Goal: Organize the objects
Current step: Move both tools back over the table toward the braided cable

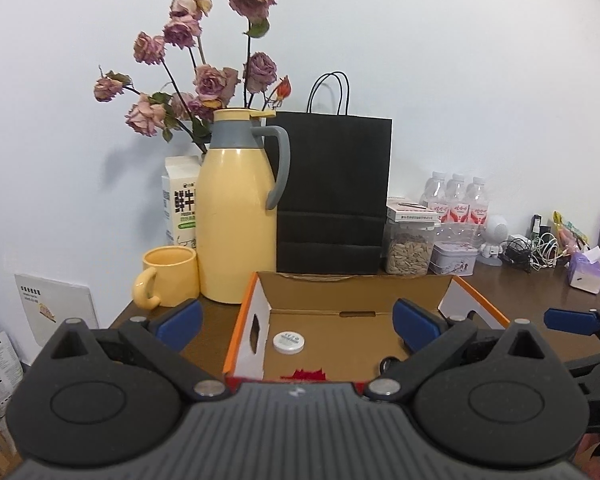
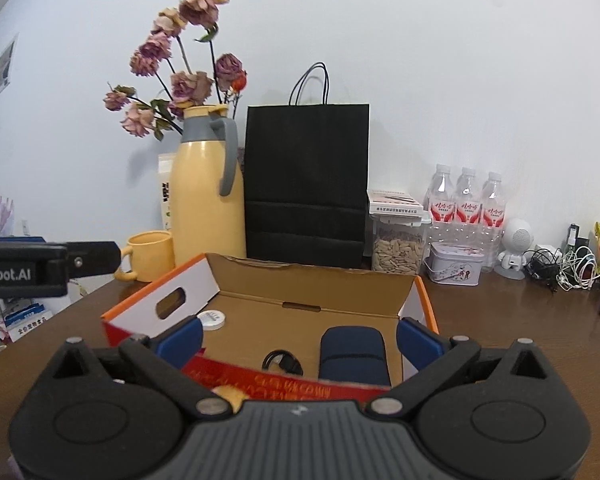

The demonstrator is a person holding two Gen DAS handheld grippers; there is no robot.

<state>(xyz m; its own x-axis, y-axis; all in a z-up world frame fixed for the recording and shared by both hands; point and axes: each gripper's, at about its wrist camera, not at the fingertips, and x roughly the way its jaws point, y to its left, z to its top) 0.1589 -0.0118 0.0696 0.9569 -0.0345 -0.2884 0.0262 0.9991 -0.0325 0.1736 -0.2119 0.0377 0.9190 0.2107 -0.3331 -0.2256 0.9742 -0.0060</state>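
Cardboard box [image 2: 312,280] already holds white round tin [image 2: 212,319], navy pouch [image 2: 354,356], black cable [image 2: 282,362]. Your left tongs [image 1: 298,326] and right tongs [image 2: 298,338]: both released, empty. Mug [image 2: 150,254], metal tin [image 2: 454,266] remain on bench [image 2: 520,320]; task looks partway.

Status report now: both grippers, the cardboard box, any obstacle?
Left gripper open, empty. Right gripper open, empty, above box's near edge. Cardboard box open; white round tin, black cable, navy case inside. Nothing between jaws and box.
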